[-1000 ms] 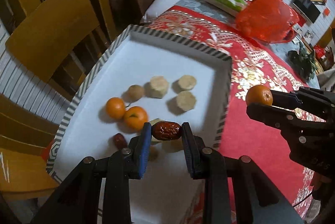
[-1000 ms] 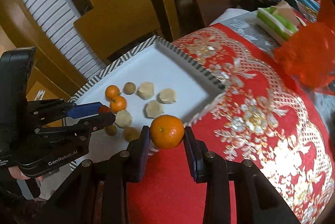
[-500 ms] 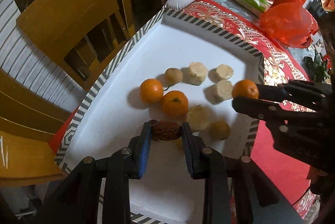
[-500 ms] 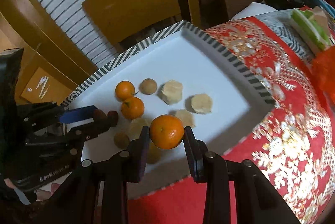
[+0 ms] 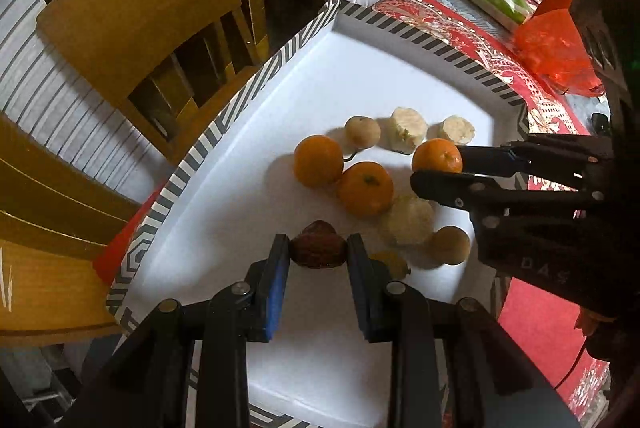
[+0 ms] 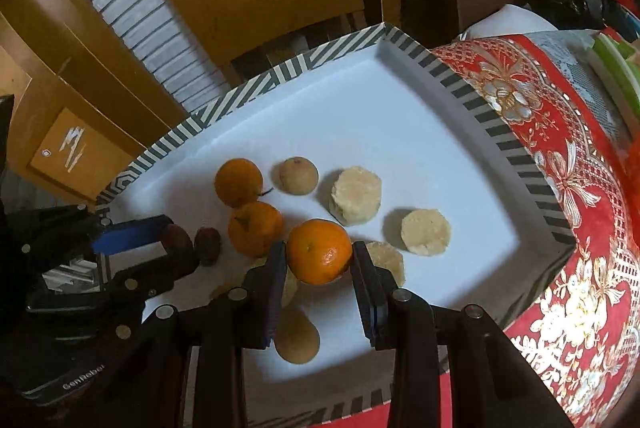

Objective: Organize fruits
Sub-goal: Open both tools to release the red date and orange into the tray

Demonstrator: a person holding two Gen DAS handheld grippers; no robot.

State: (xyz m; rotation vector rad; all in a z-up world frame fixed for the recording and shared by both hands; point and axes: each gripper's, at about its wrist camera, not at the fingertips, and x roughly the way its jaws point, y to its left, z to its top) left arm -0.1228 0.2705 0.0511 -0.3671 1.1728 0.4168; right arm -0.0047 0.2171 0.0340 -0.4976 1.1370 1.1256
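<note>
Red date [image 5: 318,245], dark and wrinkled, is clamped between the fingers of the left gripper [image 5: 318,252] low over the near-left part of the white tray [image 5: 360,76]; a second red date [image 6: 208,243] lies on the tray floor just past it. Right gripper [image 6: 319,260] is clenched on a mandarin [image 6: 319,251], bright orange, glossy, stem dimple facing the camera, held above the fruit cluster at tray centre. Beneath and beside it: two more mandarins [image 5: 319,161] [image 5: 365,188] touching each other, a round tan fruit [image 5: 362,132] just behind them, pale peeled chunks [image 5: 407,130] to the right, another tan fruit [image 5: 449,245] near the right rim. The far half of the tray floor is bare white up to the striped rim [image 6: 472,96]. Tray sits on a red patterned tablecloth [image 6: 560,188]; wooden chairs [image 5: 152,20] stand close along its left edge.
</note>
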